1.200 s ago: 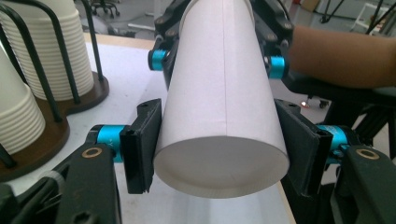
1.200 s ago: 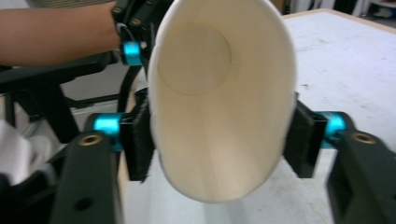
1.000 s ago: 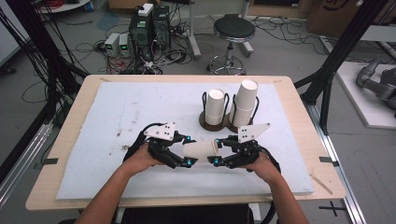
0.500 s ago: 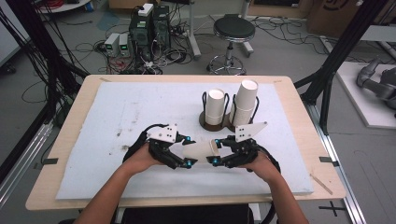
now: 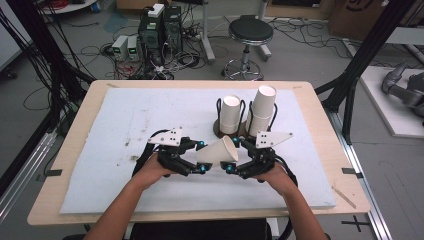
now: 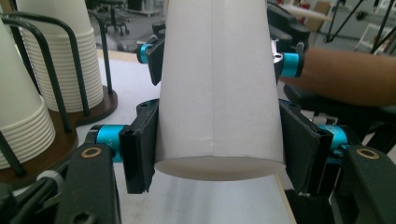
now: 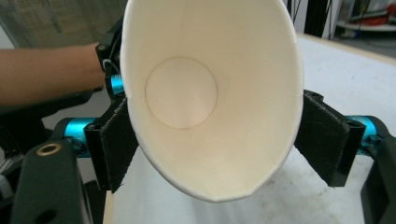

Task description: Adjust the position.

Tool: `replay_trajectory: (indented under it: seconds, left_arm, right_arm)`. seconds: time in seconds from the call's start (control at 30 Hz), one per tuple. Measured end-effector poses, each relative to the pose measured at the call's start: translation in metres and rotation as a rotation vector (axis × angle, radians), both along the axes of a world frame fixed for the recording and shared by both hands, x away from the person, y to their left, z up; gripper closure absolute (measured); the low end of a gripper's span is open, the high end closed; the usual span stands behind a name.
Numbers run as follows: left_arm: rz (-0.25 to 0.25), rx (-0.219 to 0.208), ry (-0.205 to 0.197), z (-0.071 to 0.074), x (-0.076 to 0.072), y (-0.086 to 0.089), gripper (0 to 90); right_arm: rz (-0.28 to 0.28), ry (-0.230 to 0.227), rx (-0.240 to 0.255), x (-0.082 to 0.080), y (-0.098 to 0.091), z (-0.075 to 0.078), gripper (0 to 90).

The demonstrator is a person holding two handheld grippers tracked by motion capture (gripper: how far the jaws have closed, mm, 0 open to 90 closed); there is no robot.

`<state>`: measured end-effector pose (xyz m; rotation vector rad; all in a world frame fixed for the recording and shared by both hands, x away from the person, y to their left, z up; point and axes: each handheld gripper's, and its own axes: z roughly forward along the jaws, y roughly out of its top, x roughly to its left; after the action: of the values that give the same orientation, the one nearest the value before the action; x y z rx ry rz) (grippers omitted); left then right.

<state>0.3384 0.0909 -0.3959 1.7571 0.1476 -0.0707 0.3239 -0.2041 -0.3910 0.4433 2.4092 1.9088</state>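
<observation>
While both tools meet near the front middle of the tabletop (image 5: pixel 75 200), a single white paper cup (image 5: pixel 218 150) hangs between them, lying on its side above the white mat (image 5: pixel 125 120). From the high view, the cup's narrow bottom points at the person's left and the wide mouth faces right.

Left tool (image 5: pixel 200 157): its own camera looks at the closed base end of the cup (image 6: pixel 219 88), and both black jaws are pressed flat against the cup's sides, so it's pinching the cup down near the bottom. You can see the seam running up the cup wall. The other tool's jaws show farther up the same cup.

Right tool (image 5: pixel 231 156): its camera looks straight into the open mouth of the cup (image 7: pixel 210 93), round bottom disc visible inside. The jaws sit on either side of the rim, and the mouth looks squashed into an oval, so it's clamped on the cup too.

Just behind the tools there's a dark round holder (image 5: pixel 220 131) with wire loops, carrying two upside-down stacks of cups: a shorter stack (image 5: pixel 231 114) on the left and a taller stack (image 5: pixel 262 109) on the right. Those same stacks show up at the left edge of the left gripper view.

Both hands, left (image 5: pixel 150 172) and right (image 5: pixel 275 175), grip the tools from the near side.
</observation>
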Motion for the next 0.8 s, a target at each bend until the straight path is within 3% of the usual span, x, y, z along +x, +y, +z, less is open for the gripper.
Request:
replay_trajectory:
  seconds: [0.07,0.17,0.27,0.37,0.43,0.5,0.6,0.8]
  left_arm:
    - [-0.002,-0.004,0.003,-0.002,0.000,-0.001,36.4]
    - [-0.005,-0.003,0.010,-0.005,0.000,-0.003,36.6]
    - [0.003,0.019,0.011,-0.006,0.000,-0.005,36.4]
    - [0.057,0.046,0.012,-0.007,0.000,-0.006,29.3]
    - [0.082,0.058,-0.009,-0.006,-0.001,-0.006,27.4]
    - [0.080,0.056,-0.024,-0.004,-0.003,-0.005,28.1]
    - [0.107,0.090,-0.080,0.000,-0.004,-0.005,27.9]
    - [0.099,0.129,-0.110,0.007,-0.004,-0.004,27.7]
  right_arm:
    - [0.004,-0.011,0.011,0.000,0.000,0.001,20.7]
    - [0.019,-0.021,0.029,0.000,-0.001,0.002,28.7]
    - [0.033,-0.013,0.023,0.002,-0.004,0.003,33.9]
    - [0.050,0.004,0.014,0.003,-0.004,0.002,38.4]
    - [0.036,-0.011,-0.015,0.003,-0.003,0.002,38.4]
    - [0.042,0.007,-0.032,0.004,-0.003,0.001,40.6]
    - [0.048,0.003,-0.041,0.004,-0.003,0.001,41.3]
    - [0.052,0.022,-0.079,0.005,-0.003,0.002,41.6]
